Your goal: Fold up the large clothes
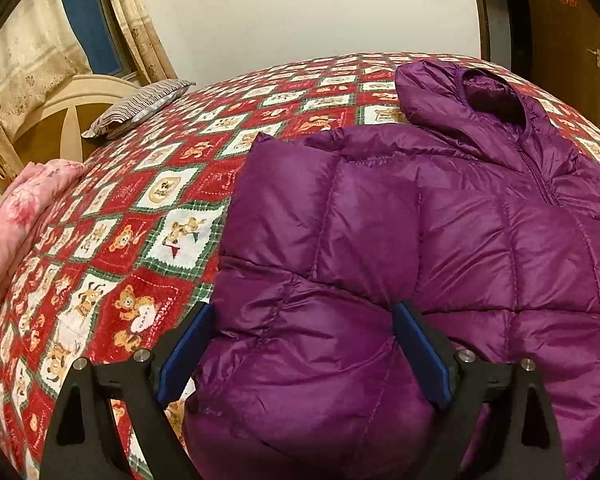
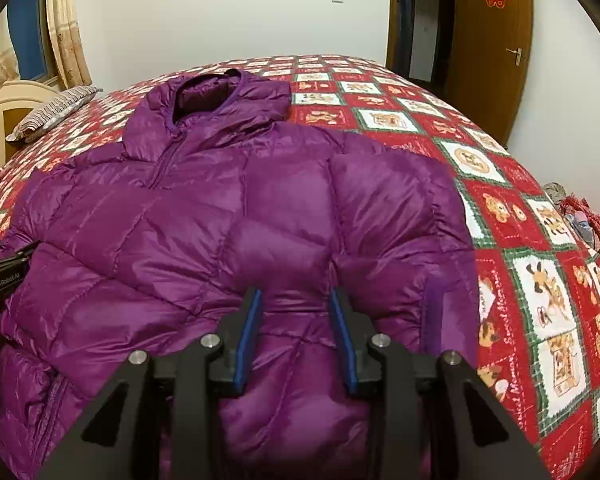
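A purple puffer jacket (image 2: 228,216) is laid front-up on the bed (image 2: 512,216), hood (image 2: 216,100) toward the far side, zip closed, sleeves seemingly already tucked in over the body so the outline is roughly rectangular. The near hem end is closest to both cams.

Left tool (image 1: 300,344): jaws are held wide apart, straddling the puffy near-left edge of the jacket; no pinch is seen, fabric merely bulges btwn the pads. Right tool (image 2: 296,336): jaws are set partly apart, over the near-right portion; padding is seen btwn them, but the pads aren't visibly pressing, so no grip is judged.

Step in hand, as judged: the hem end is to be gripped w/ both tools & folded up toward the hood.

Tips for doing it well:
- Both layers should be caught at the hem, not just the slippery top shell; otherwise the shell slides & the fill stays behind.
- Grips should be placed near the two corners, approx level w/ each other, so the fold line comes out straight.
- Lift should be kept low & even; air trapped in the down should be pressed out after laying over, since the fabric looks springy.
- The tucked sleeves should be watched, as they may slip out during the lift.
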Tool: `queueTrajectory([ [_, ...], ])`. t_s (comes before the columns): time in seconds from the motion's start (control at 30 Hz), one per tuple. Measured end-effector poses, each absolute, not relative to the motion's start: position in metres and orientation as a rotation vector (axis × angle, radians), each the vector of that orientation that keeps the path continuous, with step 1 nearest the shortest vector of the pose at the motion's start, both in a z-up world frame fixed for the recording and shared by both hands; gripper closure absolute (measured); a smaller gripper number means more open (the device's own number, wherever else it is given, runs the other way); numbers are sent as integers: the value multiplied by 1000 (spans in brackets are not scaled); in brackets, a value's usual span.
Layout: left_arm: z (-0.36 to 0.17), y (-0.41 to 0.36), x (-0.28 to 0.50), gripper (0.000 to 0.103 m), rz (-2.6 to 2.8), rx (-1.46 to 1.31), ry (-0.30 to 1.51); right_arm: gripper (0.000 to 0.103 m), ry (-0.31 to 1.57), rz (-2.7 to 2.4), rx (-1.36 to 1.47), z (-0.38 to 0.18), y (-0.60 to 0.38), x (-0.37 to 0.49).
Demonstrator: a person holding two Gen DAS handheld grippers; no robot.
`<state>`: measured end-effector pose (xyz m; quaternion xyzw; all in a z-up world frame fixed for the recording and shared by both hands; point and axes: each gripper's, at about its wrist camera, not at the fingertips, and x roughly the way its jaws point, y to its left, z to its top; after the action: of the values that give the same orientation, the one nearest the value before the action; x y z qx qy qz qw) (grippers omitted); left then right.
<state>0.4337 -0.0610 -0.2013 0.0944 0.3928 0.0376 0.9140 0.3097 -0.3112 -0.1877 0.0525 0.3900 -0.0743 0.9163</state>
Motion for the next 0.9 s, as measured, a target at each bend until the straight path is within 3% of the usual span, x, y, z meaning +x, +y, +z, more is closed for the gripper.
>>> queueTrajectory([
  [0.9, -205, -40, 420, 5, 103, 64, 845, 65, 793, -133, 93, -189, -311, 310],
])
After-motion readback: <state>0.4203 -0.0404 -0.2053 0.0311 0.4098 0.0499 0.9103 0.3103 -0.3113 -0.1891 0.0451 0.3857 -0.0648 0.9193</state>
